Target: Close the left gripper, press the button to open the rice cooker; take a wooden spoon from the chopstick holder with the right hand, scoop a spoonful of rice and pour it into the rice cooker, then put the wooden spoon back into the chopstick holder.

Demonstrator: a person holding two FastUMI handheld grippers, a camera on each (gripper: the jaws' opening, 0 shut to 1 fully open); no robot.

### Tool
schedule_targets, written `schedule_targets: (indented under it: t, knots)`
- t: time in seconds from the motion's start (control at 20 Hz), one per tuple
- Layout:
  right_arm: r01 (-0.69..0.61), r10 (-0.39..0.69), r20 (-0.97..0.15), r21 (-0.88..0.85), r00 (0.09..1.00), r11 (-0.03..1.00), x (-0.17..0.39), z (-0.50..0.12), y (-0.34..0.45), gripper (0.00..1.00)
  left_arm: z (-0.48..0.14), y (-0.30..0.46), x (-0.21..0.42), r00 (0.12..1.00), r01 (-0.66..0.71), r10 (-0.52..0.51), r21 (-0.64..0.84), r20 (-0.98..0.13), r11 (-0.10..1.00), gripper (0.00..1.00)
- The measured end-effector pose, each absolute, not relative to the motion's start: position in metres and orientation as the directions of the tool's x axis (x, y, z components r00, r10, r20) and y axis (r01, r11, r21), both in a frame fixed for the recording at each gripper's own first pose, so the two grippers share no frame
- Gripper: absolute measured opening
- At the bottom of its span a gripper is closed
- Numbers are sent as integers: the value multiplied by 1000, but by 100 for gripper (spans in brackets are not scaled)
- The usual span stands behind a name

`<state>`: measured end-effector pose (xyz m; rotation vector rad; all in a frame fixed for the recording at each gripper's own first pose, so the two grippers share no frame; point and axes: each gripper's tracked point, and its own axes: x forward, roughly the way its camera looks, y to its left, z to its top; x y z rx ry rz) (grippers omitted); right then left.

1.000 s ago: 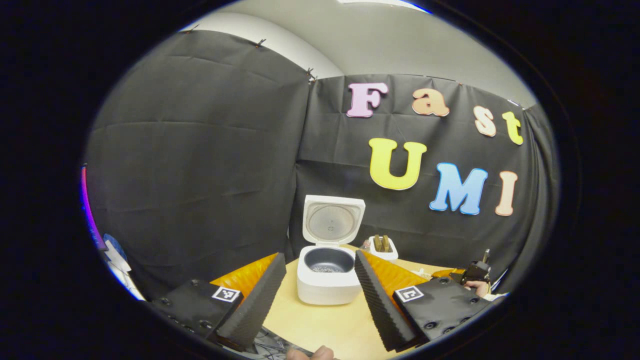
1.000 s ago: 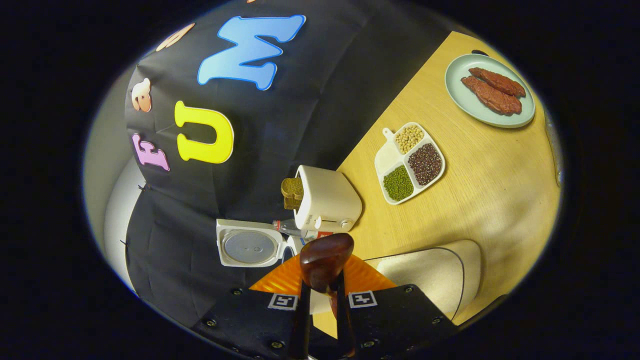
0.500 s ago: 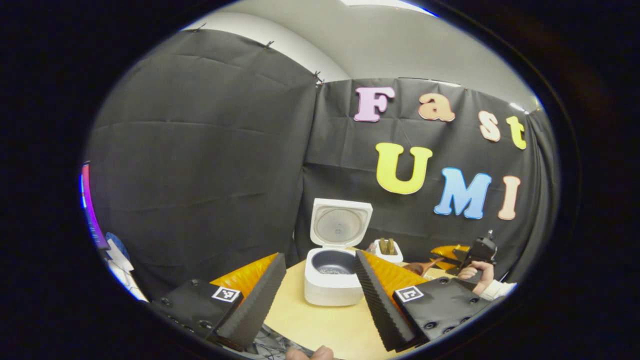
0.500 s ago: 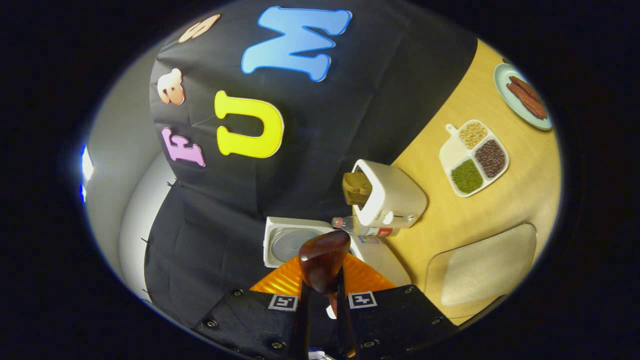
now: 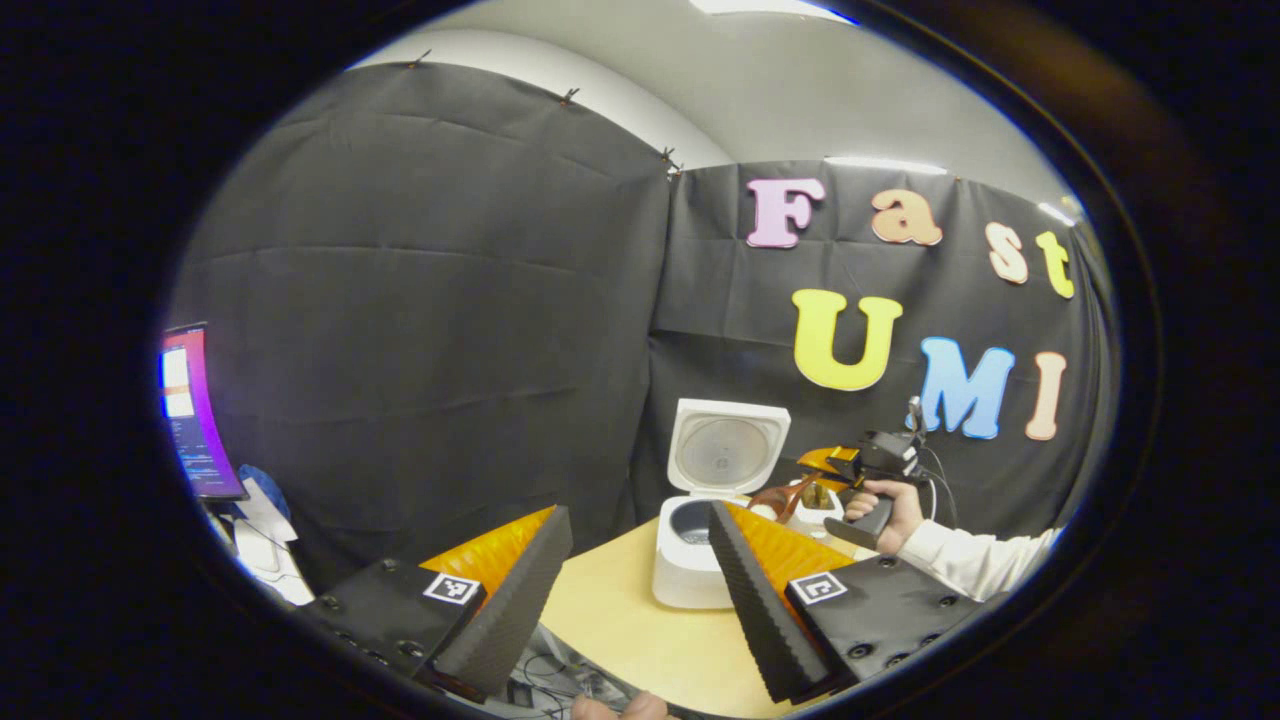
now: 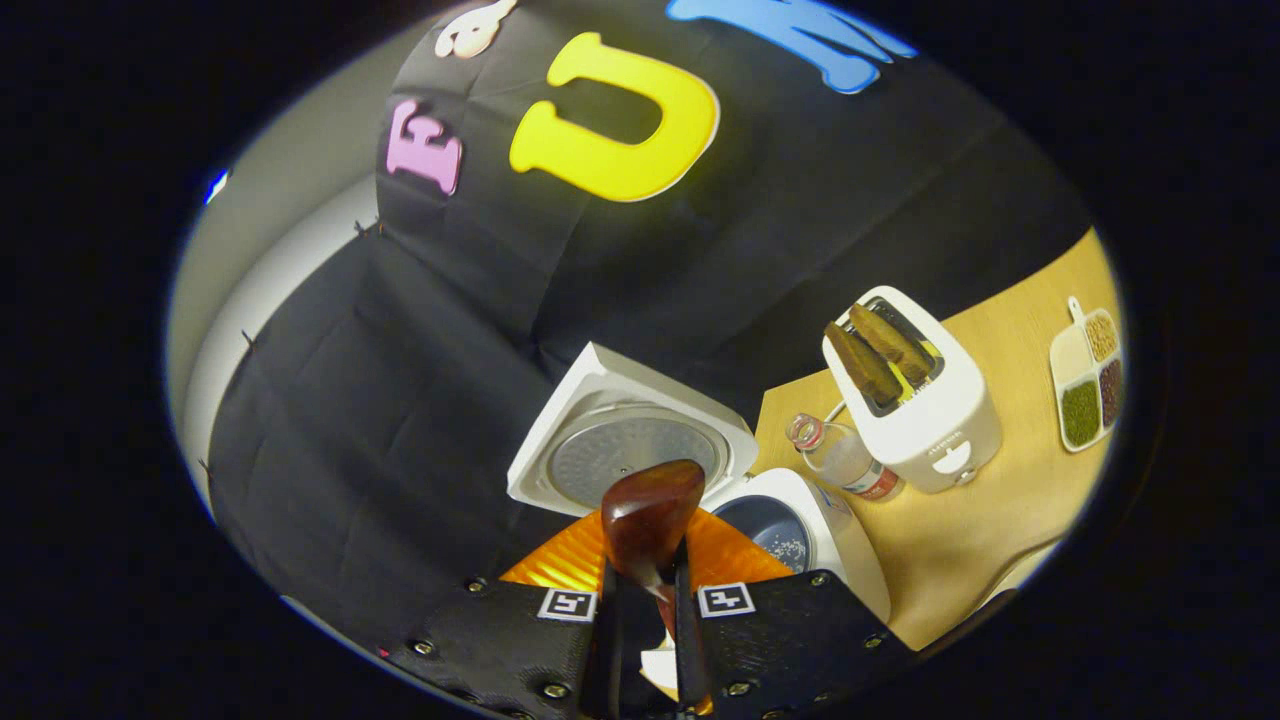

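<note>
- Gripping the wooden spoon (image 6: pixel 648 520) by its neck, your right gripper (image 6: pixel 645 600) has both fingers pressed in tight on it, the bowl sticking out just past the fingertips.
- Beyond that bowl, in the right gripper view, sits the rice cooker (image 6: pixel 800 545) with its lid (image 6: pixel 630 450) swung up; the spoon's bowl overlaps the lid's inner plate, and the dark pot lies just to the right of the tips, a few white grains on its bottom.
- Whether the spoon carries any rice you cannot tell from these views.
- Farther right of your right gripper stand a small bottle (image 6: pixel 845 460), a white toaster (image 6: pixel 915 395) with two brown slices, and a divided dish of beans (image 6: pixel 1085 375), all on the wooden table (image 6: pixel 970 530).
- Your left gripper (image 5: pixel 640 590) is spread wide and holds nothing; its fingers (image 5: pixel 510 600) frame the table edge.
- Ahead of it and a little right, in the left gripper view, the cooker (image 5: pixel 690 555) stands open, with your other hand (image 5: pixel 885 505) holding the right gripper (image 5: pixel 815 480) and the spoon (image 5: pixel 775 495) just right of the lid.
- Far off to its left glows a monitor (image 5: pixel 190 415).
</note>
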<state>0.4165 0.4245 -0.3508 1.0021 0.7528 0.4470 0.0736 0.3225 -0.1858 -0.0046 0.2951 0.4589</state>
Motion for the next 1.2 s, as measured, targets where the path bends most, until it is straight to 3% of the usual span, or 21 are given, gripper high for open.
schedule_targets:
  t: [0.25,0.4,0.55,0.65,0.7,0.95,1.2]
  knots:
    - [-74,652,-458,783,604,618,424,-403,480,22,-189,346,55,814,-505,500,63,-295,861,93]
    - [-194,647,-499,686,576,702,412,-420,501,22,-193,355,48,795,-532,523,60,-308,845,96]
    - [-310,638,-520,583,568,751,399,-426,513,22,-197,363,41,782,-549,538,62,-314,834,93]
    - [-393,630,-533,498,564,773,388,-431,517,22,-199,365,40,777,-557,544,57,-315,829,100]
    - [-430,623,-538,452,568,782,383,-431,518,22,-199,367,39,776,-560,546,53,-316,827,93]
    - [-613,606,-537,194,587,766,366,-431,521,22,-200,368,46,779,-557,541,47,-316,829,93]
    - [-703,557,-539,-97,632,705,357,-438,510,22,-199,363,52,795,-534,518,43,-314,845,93]
